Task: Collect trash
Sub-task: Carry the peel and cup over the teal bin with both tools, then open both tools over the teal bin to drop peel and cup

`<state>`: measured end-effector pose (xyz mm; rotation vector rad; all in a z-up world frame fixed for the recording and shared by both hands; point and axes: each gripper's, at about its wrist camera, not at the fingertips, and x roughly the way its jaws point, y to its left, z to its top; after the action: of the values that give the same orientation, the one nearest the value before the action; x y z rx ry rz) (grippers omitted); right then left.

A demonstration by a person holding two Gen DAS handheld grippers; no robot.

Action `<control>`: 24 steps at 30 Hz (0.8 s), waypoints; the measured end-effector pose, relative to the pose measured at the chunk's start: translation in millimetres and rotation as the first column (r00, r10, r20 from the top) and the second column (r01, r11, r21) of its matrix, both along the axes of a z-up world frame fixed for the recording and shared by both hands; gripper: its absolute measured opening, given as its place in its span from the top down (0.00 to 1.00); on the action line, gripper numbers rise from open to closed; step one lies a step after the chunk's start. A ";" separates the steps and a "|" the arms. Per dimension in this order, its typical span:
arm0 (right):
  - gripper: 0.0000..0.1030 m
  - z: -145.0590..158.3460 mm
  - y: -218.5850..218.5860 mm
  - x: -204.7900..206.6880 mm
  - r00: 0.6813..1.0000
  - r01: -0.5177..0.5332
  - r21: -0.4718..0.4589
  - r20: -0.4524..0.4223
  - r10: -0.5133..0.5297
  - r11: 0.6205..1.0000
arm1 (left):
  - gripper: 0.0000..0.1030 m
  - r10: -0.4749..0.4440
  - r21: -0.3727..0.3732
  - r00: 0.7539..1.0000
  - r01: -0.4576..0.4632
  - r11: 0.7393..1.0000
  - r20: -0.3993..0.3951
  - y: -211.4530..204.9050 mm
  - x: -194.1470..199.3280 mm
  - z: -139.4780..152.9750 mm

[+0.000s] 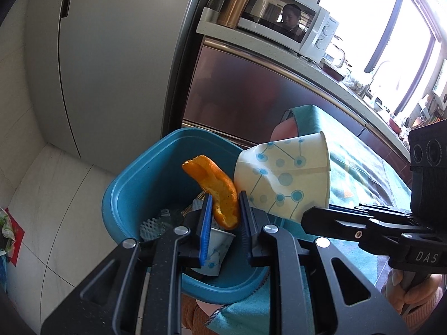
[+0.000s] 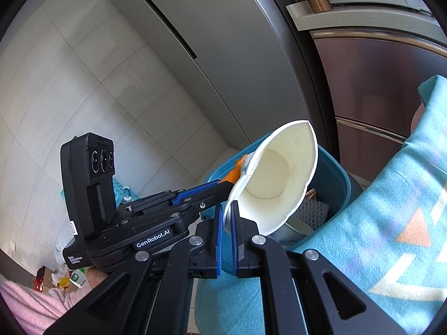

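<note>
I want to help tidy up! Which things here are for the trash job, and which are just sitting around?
For the job:
- orange peel, held in the left gripper
- paper cup, pinched by the right gripper
- blue bin, with another cup inside

Just sitting around:
- microwave
- gold tumbler
- fridge
- teal cloth

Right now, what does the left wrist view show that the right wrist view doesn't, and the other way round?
Only the left wrist view shows the microwave, the window, the blue dot pattern on the paper cup and a second cup lying in the bin.

Only the right wrist view shows the cup's empty inside, its rim pinched by the right gripper.

Both show the blue bin, the orange peel held by the left gripper over it, and the teal cloth.
</note>
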<state>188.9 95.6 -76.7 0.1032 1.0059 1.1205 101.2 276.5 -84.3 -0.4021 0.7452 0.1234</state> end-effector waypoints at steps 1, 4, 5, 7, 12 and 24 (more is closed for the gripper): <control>0.95 -0.1 2.9 0.5 1.000 -0.002 -0.007 0.000 0.002 1.000 | 0.81 0.003 -0.002 1.000 -0.003 1.000 -0.003 0.5 0.1 -1.7; 0.95 -0.6 12.5 1.6 1.000 -0.010 -0.025 -0.002 0.010 1.000 | 0.81 0.010 -0.017 1.000 -0.011 1.000 -0.011 2.9 3.8 -6.1; 0.95 -0.8 16.3 2.2 1.000 -0.012 -0.033 -0.002 0.012 0.999 | 0.81 0.012 -0.022 1.000 -0.012 1.000 -0.013 3.6 4.5 -7.5; 0.95 -2.1 24.0 3.1 1.000 -0.015 -0.054 0.000 0.015 0.998 | 0.81 0.016 -0.024 1.000 -0.016 1.000 -0.017 4.3 7.1 -10.2; 0.94 -8.6 42.4 8.2 1.000 -0.020 -0.102 -0.019 0.018 0.995 | 0.80 0.016 -0.031 0.999 -0.017 0.999 -0.036 5.6 16.5 -17.9; 0.89 -9.6 69.3 9.6 0.999 -0.014 -0.180 -0.042 0.007 0.984 | 0.76 0.018 -0.041 0.998 -0.020 0.999 -0.064 8.8 25.8 -34.6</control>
<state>198.5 164.9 -86.3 -0.0252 1.1411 1.0350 127.0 285.3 -119.0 -0.4464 0.8081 0.1394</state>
